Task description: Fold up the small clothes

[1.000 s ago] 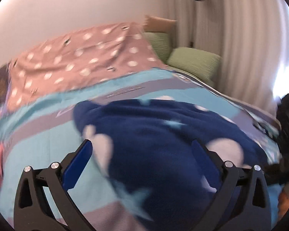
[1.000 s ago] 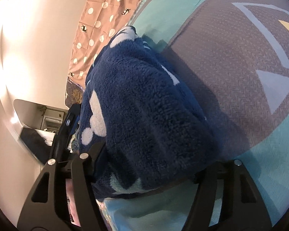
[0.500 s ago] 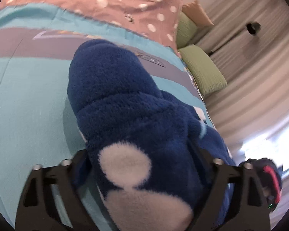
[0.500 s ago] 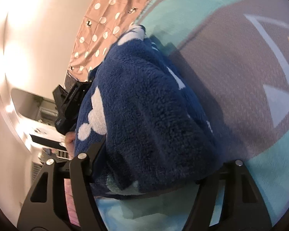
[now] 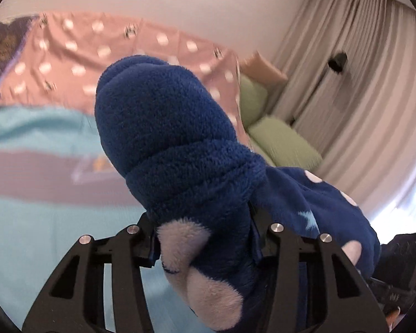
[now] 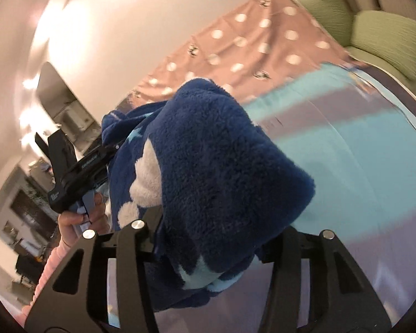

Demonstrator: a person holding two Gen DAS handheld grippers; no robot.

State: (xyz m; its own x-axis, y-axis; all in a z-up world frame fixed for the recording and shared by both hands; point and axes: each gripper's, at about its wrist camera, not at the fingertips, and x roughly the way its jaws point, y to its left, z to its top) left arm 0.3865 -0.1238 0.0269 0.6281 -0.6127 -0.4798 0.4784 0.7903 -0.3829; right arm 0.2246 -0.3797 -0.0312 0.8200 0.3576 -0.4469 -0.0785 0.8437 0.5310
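Both grippers are up with the navy fleece garment [image 5: 180,149]: left gripper [image 5: 205,238] clenched on one bunched end, right gripper [image 6: 210,236] clenched on the other. It hangs clear above the bed [image 6: 374,166], likely for straightening before folding. Green pillows [image 5: 283,141] at 2 o'clock.

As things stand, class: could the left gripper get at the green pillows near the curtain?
Probably not. The left gripper is shut on the blue fleece garment, which bulges up in front of it, and the green pillows lie well beyond, across the bed.
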